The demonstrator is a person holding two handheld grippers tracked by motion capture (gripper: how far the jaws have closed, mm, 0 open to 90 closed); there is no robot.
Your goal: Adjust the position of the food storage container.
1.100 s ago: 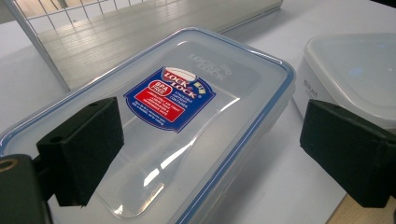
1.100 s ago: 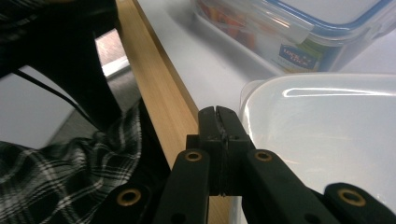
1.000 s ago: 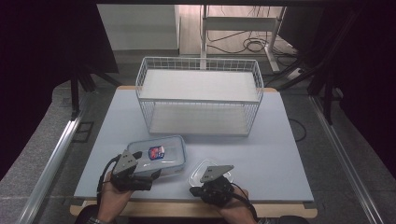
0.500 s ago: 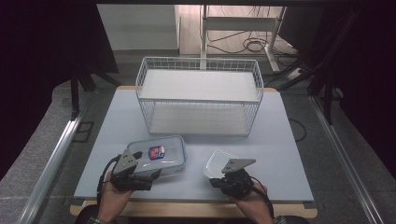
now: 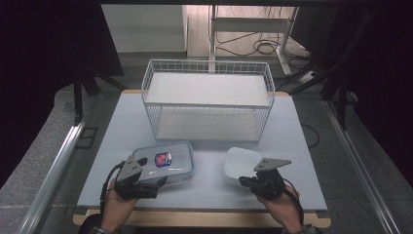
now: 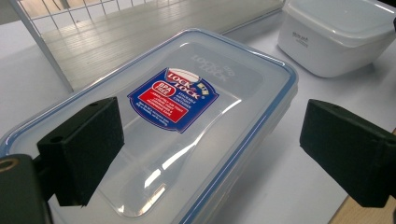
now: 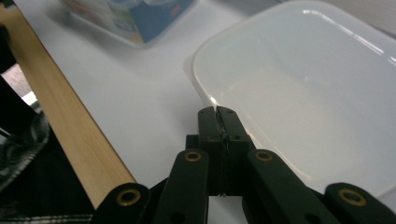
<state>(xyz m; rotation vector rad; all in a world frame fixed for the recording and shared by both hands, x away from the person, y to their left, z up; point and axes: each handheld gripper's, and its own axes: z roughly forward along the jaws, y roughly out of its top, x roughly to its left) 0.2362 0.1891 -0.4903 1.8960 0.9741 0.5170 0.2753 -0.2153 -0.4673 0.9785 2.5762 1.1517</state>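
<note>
Evidently to drag it along the desk's near edge, the right tongs [image 7: 219, 112] pinch the white square plastic tub's [image 5: 241, 163] rim, while the left tongs [image 6: 210, 154] straddle, spread, the clear blue-rimmed lidded container [image 6: 187, 116].

A pale grey rectangular tabletop [image 5: 146, 122] with a light wooden edge stands on grey carpeted floor [image 5: 44, 161] — dark surroundings, black cables [image 5: 253, 46] behind.
</note>
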